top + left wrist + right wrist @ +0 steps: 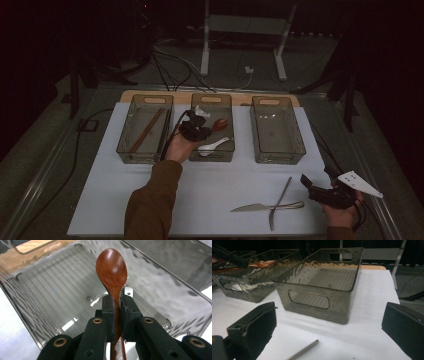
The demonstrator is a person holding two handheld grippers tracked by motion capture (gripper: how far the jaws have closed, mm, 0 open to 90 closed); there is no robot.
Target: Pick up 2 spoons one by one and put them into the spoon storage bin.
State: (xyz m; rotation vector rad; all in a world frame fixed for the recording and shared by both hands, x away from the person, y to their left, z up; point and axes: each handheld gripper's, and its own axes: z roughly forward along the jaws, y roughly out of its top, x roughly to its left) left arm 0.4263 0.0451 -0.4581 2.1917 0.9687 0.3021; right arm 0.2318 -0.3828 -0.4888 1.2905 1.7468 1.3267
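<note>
My left gripper [205, 129] [117, 302] hovers over the middle clear grey bin [212, 99] [57, 287], shut on the neck of a brown wooden spoon [220, 124] [111, 270]. The spoon's bowl sticks out past the jaws, above the bin's ribbed floor. A white spoon [214, 146] lies in the same bin near its front. At the mat's right front, my right gripper [306, 181] [329, 312] stands open with nothing between its jaws and faces the empty right bin [277, 152] [317, 307].
The left bin [125, 140] holds brown chopsticks [148, 129]. A knife [250, 207] and a fork [282, 192] lie crossed on the white mat [210, 195], just left of my right gripper. A metal handle end [303, 350] lies below my right jaws.
</note>
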